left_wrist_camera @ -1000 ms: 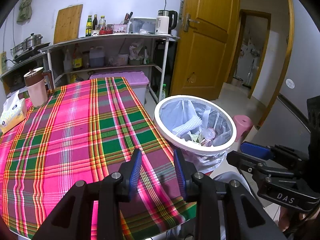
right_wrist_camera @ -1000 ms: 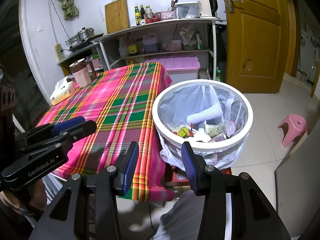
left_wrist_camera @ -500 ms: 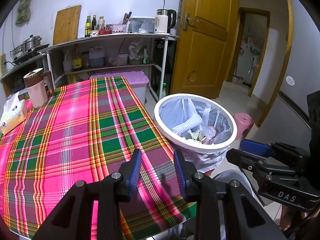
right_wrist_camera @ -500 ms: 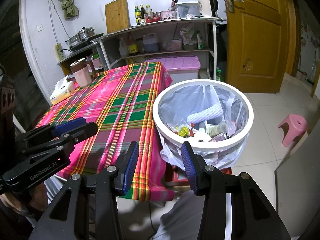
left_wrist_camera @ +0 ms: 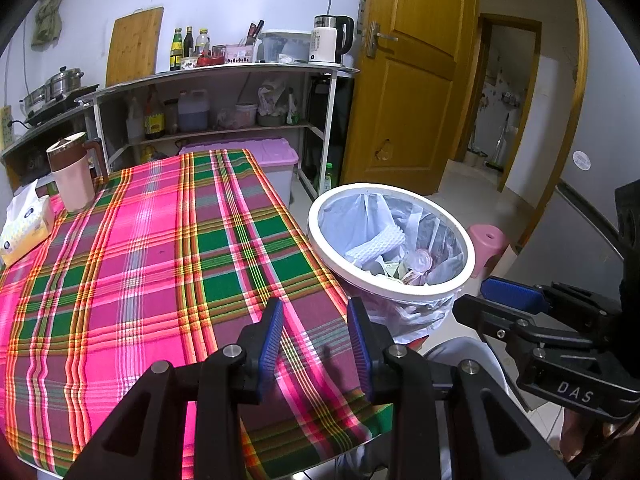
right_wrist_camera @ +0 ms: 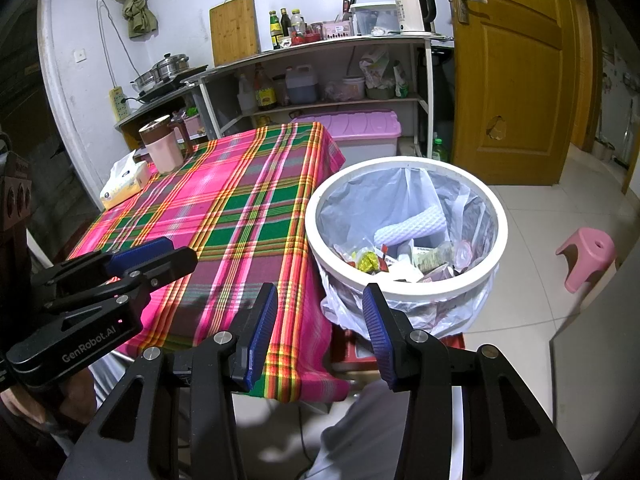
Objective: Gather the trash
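1. Where the plaid tablecloth point(left_wrist_camera: 152, 264) ends at the table's near corner, the left gripper point(left_wrist_camera: 314, 344) is held above the cloth with its blue pads point(left_wrist_camera: 271, 340) apart and nothing between them.
2. The right gripper point(right_wrist_camera: 320, 336) is seen over the table's edge and the floor, its pads point(right_wrist_camera: 378, 332) parted more widely, with nothing held.
3. Each gripper is visible in the other's view: the right gripper point(left_wrist_camera: 516, 300) at the right edge of the left wrist view, the left gripper point(right_wrist_camera: 136, 256) at the left edge of the right wrist view.
4. The trash bin point(right_wrist_camera: 404, 286), white-rimmed and lined with a thin plastic bag point(right_wrist_camera: 400, 196), is placed just beside the table's corner, raised on a red support that is only partly seen.
5. The trash point(right_wrist_camera: 404, 256) is found inside the bin: a white foam net sleeve point(right_wrist_camera: 412, 226), a yellow-green wrapper point(right_wrist_camera: 368, 260) and mixed papers and packets.
6. On the cloth's far end a pink jug point(left_wrist_camera: 72, 176) and a tissue pack point(left_wrist_camera: 26, 226) are set near each other.
7. Behind the table, a metal shelf unit point(right_wrist_camera: 332, 44) bearing bottles and a kettle point(right_wrist_camera: 414, 6) is shown; a wooden door point(right_wrist_camera: 516, 68) and a pink stool point(right_wrist_camera: 588, 252) stand to the right.
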Available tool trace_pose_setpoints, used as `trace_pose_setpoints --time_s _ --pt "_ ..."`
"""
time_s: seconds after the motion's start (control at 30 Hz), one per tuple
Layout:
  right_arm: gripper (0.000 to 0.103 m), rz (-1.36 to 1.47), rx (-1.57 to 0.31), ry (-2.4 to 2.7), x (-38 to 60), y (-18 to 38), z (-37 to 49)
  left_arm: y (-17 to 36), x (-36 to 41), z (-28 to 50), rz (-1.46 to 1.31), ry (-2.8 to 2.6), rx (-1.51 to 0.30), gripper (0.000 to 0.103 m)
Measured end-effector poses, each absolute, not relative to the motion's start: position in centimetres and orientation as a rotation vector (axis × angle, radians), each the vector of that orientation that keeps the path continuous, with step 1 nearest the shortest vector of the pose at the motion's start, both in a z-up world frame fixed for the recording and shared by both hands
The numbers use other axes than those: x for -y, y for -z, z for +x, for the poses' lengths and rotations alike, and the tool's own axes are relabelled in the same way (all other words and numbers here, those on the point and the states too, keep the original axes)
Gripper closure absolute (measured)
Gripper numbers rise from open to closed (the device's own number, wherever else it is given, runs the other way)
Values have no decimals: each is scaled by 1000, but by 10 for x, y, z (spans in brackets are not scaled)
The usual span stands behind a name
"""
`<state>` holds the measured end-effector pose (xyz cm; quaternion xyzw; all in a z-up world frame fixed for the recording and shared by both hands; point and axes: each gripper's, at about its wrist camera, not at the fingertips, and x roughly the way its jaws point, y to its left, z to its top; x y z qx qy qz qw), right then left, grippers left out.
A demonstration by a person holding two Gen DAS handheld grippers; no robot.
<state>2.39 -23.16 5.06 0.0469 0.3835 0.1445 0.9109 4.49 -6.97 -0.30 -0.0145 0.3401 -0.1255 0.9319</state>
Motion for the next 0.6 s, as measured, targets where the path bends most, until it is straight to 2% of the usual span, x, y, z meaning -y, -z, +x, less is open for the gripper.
trace_pose_setpoints --time_s 0.6 --pt "58 98 -794 -298 231 -48 23 7 71 46 -34 263 -700 70"
